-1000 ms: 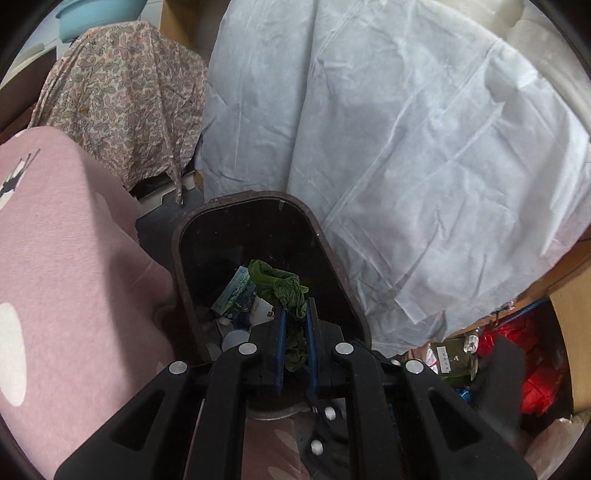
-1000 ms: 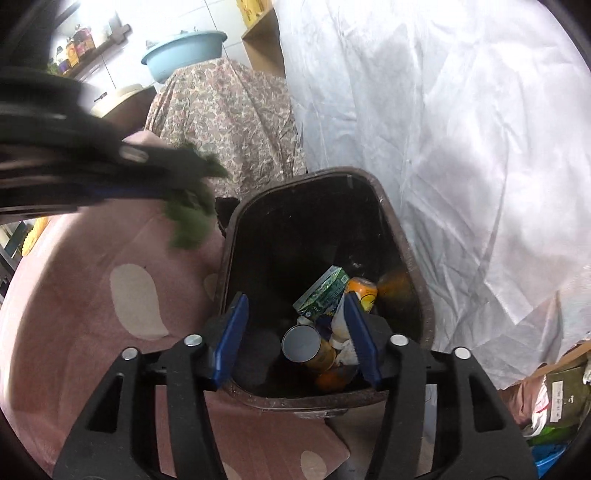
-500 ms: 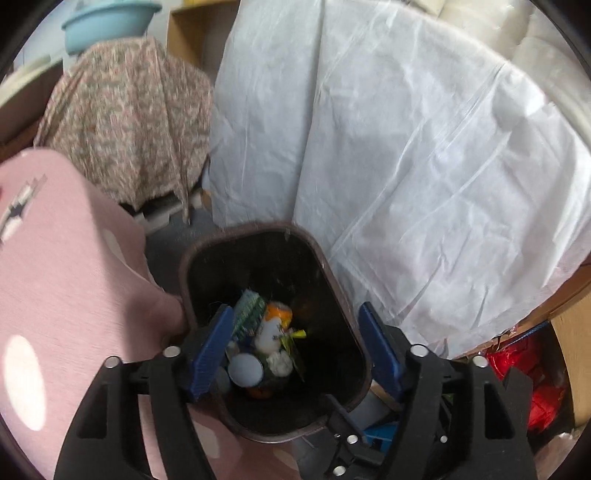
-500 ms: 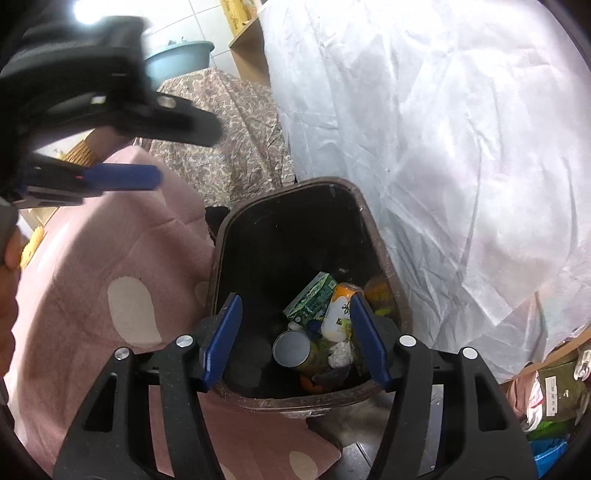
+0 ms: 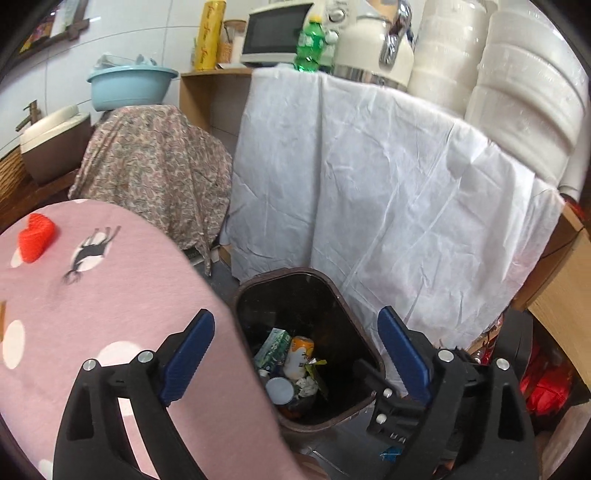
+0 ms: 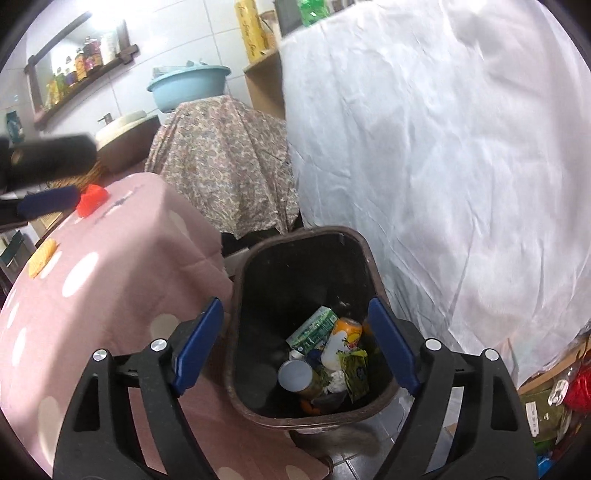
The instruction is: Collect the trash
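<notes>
Right wrist: tongs (image 6: 295,347) opening (nothing between) above bin (image 6: 364,254) rim.

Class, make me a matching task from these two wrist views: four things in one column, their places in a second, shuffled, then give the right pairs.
Things
1. drink can with orange label
2. red object
3. light blue basin
4. green bottle

Places
A. on top of the floral-covered furniture
B. inside the brown trash bin
C. on the pink tablecloth
D. up on the counter beside the microwave

Pairs: 1-B, 2-C, 3-A, 4-D
</notes>
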Action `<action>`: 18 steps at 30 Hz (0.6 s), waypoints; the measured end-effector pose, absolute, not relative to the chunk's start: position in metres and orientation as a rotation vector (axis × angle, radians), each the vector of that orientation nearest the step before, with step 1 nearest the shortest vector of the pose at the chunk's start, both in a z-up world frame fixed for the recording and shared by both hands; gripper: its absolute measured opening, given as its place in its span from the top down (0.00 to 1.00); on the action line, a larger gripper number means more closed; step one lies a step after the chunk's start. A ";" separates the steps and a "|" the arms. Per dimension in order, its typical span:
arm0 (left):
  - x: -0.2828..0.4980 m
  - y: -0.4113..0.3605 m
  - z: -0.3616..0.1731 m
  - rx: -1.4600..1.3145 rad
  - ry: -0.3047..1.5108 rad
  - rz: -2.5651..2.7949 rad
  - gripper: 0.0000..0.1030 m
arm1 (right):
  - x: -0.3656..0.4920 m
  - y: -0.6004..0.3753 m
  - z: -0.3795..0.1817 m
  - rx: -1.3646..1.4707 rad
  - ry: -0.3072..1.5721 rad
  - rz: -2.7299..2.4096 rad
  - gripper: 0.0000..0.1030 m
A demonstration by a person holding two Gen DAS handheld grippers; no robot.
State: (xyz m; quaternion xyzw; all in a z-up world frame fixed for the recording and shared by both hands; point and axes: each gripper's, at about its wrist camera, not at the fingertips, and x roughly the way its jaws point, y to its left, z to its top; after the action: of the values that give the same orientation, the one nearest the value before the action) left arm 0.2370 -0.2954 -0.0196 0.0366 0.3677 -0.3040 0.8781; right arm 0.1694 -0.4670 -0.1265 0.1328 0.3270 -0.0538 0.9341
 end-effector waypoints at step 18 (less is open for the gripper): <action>0.235 -0.096 -0.007 0.048 0.705 -0.356 0.10 | 0.217 -0.320 -0.024 0.127 0.580 0.226 0.13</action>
State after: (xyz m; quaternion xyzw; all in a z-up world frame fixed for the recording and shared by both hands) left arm 0.2354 -0.0961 -0.0069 0.0234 0.3432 -0.1733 0.9228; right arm 0.2171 -0.3201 -0.0236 0.0625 0.2852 0.1110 0.9500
